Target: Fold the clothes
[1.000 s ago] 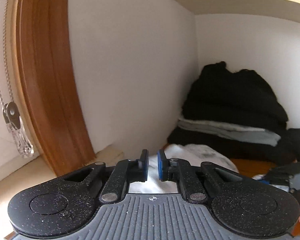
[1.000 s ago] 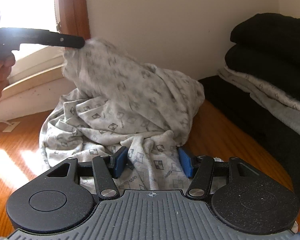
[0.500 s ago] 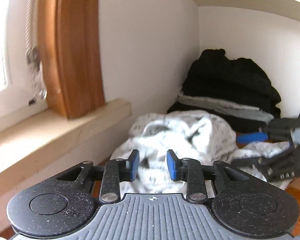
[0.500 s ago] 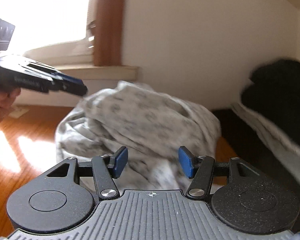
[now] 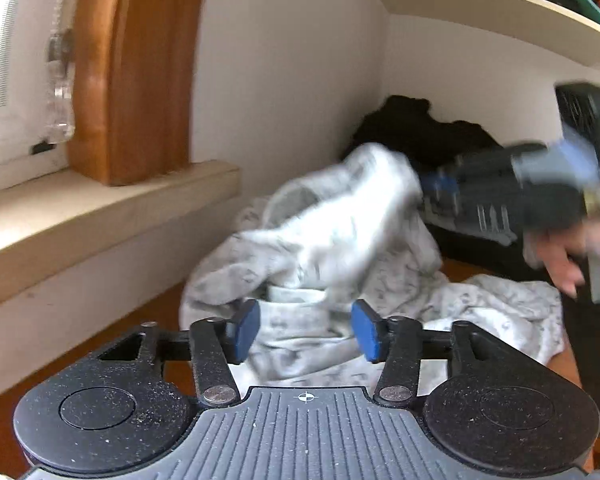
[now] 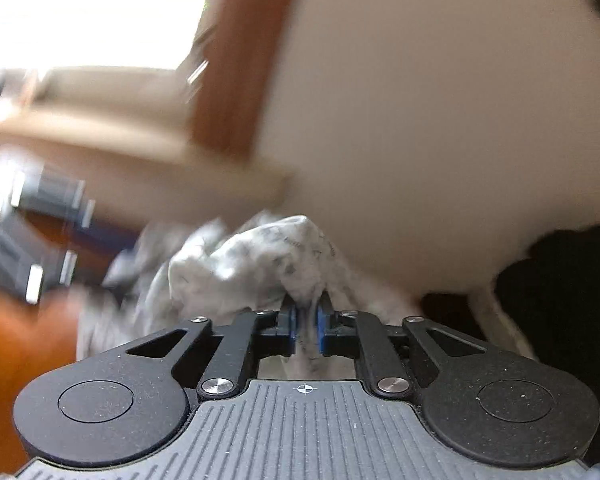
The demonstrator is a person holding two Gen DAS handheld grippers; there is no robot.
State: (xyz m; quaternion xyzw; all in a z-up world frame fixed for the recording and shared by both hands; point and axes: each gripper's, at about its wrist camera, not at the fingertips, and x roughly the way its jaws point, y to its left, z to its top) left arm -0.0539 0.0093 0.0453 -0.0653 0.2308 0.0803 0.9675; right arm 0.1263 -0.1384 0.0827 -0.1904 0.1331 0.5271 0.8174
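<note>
A crumpled light grey patterned garment (image 5: 340,248) lies in a heap on the wooden table (image 5: 156,304) near the wall. My left gripper (image 5: 306,330) is open just in front of the heap, its blue pads (image 5: 246,330) on either side of a fold but apart from it. My right gripper (image 6: 306,320) is shut on a bunch of the same garment (image 6: 260,264) and lifts it. In the left wrist view the right gripper (image 5: 432,188) shows blurred at the right, holding the raised cloth.
A stack of folded black and grey clothes (image 5: 420,128) stands in the back corner, also showing in the right wrist view (image 6: 560,280). A window sill (image 5: 100,208) and wooden frame (image 5: 140,72) run along the left. A shelf (image 5: 480,8) hangs above.
My left gripper let go of the garment, opened wide and dropped low toward the heap. My right gripper closed on the cloth and is pulling it up and away.
</note>
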